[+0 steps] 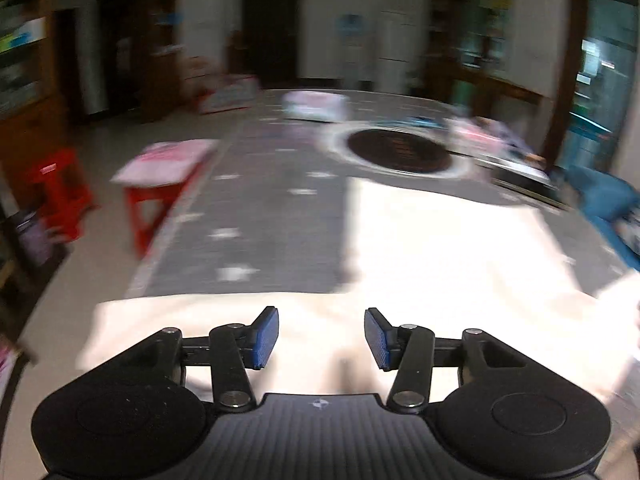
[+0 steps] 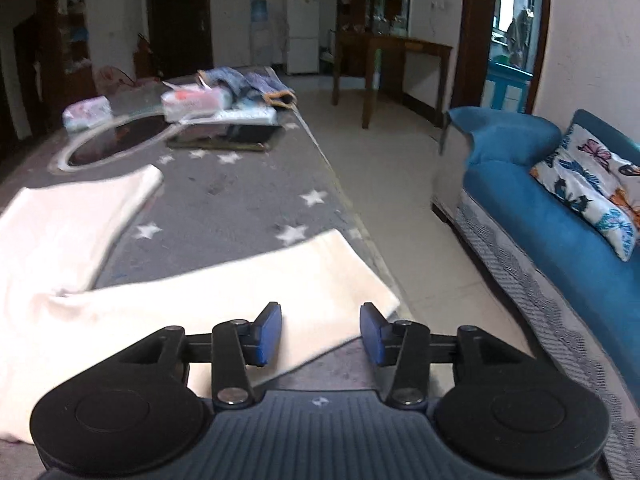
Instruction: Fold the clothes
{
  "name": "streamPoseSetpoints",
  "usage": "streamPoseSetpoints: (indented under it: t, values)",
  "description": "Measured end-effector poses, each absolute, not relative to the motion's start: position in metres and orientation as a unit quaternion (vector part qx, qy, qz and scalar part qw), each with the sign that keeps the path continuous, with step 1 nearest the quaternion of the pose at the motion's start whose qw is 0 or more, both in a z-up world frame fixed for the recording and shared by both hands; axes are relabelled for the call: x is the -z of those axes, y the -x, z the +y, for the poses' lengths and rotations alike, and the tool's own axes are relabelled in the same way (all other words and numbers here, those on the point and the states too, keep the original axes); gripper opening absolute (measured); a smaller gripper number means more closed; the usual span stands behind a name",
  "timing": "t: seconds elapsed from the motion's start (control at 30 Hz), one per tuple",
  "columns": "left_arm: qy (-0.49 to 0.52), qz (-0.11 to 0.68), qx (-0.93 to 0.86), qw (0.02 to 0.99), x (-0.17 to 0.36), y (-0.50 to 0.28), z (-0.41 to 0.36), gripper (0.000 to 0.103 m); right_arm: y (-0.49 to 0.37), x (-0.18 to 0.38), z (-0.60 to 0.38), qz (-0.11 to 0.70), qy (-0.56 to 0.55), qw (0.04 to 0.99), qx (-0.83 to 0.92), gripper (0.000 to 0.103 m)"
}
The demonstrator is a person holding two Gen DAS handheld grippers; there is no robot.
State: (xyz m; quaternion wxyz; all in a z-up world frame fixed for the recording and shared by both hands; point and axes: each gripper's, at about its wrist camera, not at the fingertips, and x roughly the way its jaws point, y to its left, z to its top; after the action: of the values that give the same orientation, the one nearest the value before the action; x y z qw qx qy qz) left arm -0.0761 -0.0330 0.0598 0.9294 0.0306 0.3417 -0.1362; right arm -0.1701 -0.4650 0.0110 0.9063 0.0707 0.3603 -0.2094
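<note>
- Nearest the left wrist camera, the left gripper [image 1: 321, 338] stands partly open, its 2 blue pads [image 1: 266, 336] apart with nothing gripped; only the cream garment [image 1: 440, 248] shows in the gap, lying below.
- That view is blurred, so I cannot tell whether the pads touch the cloth.
- The right gripper [image 2: 320, 334] is likewise partly open and holds nothing; its left pad [image 2: 269, 334] sits over the garment [image 2: 224, 292], its right pad over bare grey cover.
- The garment lies spread flat on the bench [image 2: 224, 200], which wears a grey cover with white stars. From the right wrist, 2 cream panels fan away, one running toward the bench's right edge, the other [image 2: 72, 212] toward the far left.
- Farther along the bench sit a dark oval inset [image 2: 116, 142], a small wrapped pack [image 2: 87, 112] and a pile of folded clothes [image 2: 228, 96].
- A red stool [image 1: 160, 196] carrying a pink bundle stands left of the bench; a blue sofa [image 2: 560, 224] with a butterfly cushion [image 2: 588, 188] stands right of it.
</note>
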Motion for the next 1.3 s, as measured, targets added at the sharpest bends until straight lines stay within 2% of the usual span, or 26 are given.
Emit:
streamPoseSetpoints:
  t: [0.07,0.17,0.37,0.67,0.73,0.8,0.9,1.07,1.2,1.3]
  values:
    - [-0.041,0.345,0.176,0.921,-0.055,0.08,-0.054,0.051,0.17,-0.014,-0.464,0.358,-0.066,0.908,0.207,0.046]
    - [-0.058,0.353,0.221,0.907,-0.044,0.086,-0.079,0.05,0.171,-0.023,-0.455,0.351,-0.05,0.917,0.183,0.054]
    - [-0.116,0.36,0.287,0.88,-0.022,0.11,-0.109,0.05,0.164,-0.027,-0.424,0.37,-0.047,0.923,0.095,0.055]
    - [-0.15,0.344,0.312,0.873,-0.019,0.13,-0.102,0.05,0.158,-0.039,-0.336,0.368,0.017,0.927,-0.069,0.052]
    - [-0.144,0.347,0.312,0.872,-0.018,0.131,-0.1,0.051,0.157,-0.039,-0.317,0.367,0.027,0.924,-0.102,0.05]
    - [-0.145,0.347,0.32,0.87,-0.02,0.133,-0.098,0.051,0.153,-0.033,-0.3,0.378,0.036,0.915,-0.134,0.041]
    - [-0.148,0.344,0.328,0.867,-0.026,0.134,-0.096,0.05,0.15,-0.028,-0.285,0.391,0.054,0.905,-0.156,0.038]
    - [-0.118,0.332,0.319,0.88,-0.045,0.115,-0.087,0.051,0.132,-0.047,-0.306,0.374,0.01,0.918,-0.128,0.036]
    - [-0.107,0.329,0.28,0.896,-0.049,0.085,-0.081,0.051,0.103,-0.06,-0.339,0.371,-0.009,0.925,-0.081,0.027]
    - [-0.1,0.334,0.255,0.902,-0.046,0.063,-0.076,0.051,0.077,-0.064,-0.359,0.374,-0.022,0.926,-0.053,0.025]
